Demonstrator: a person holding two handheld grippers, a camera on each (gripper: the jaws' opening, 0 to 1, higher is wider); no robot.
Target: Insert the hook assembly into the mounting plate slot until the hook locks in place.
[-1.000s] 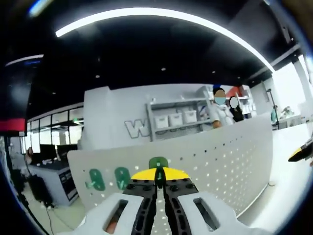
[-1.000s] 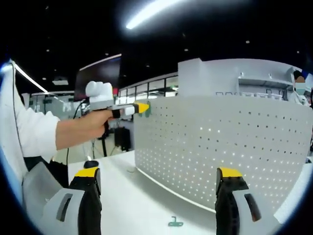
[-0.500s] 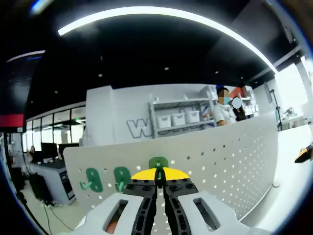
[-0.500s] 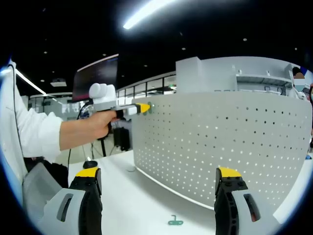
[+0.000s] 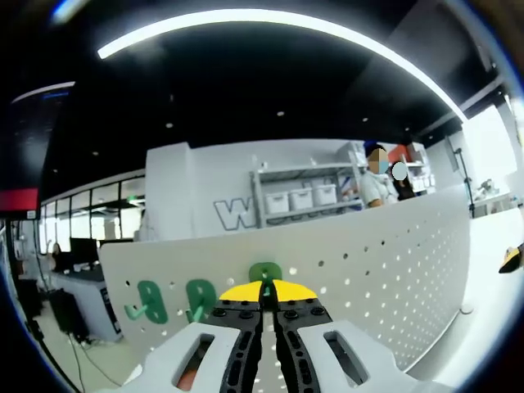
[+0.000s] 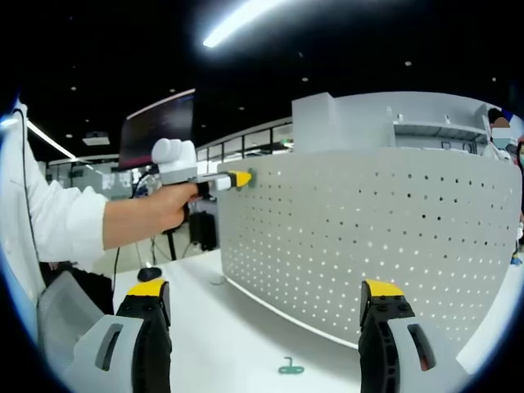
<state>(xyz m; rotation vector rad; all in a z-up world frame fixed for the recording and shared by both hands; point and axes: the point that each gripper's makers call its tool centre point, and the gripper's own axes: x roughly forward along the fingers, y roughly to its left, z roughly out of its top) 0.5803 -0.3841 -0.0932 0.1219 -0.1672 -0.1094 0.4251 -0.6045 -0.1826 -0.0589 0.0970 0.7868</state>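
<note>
The white perforated mounting plate (image 5: pixel 385 270) stands upright on the table. My left gripper (image 5: pixel 268 293) is shut on a green hook (image 5: pixel 264 273) that it presses against the plate near its top edge. Two more green hooks (image 5: pixel 151 301) (image 5: pixel 201 296) hang on the plate to the left. In the right gripper view a hand holds the left gripper (image 6: pixel 237 178) at the upper left corner of the plate (image 6: pixel 368 237). My right gripper (image 6: pixel 266 299) stands open with nothing between its jaws, low over the table, in front of the plate.
A loose green hook (image 6: pixel 288 367) lies on the white table (image 6: pixel 229 327) between my right jaws. The right gripper's yellow tip (image 5: pixel 512 258) shows at the far right of the left gripper view. Behind the plate are shelves with bins (image 5: pixel 299 196) and people.
The left gripper, still shut on its hook, has edged slightly closer along the plate's top. The right gripper has stayed open and almost still.
</note>
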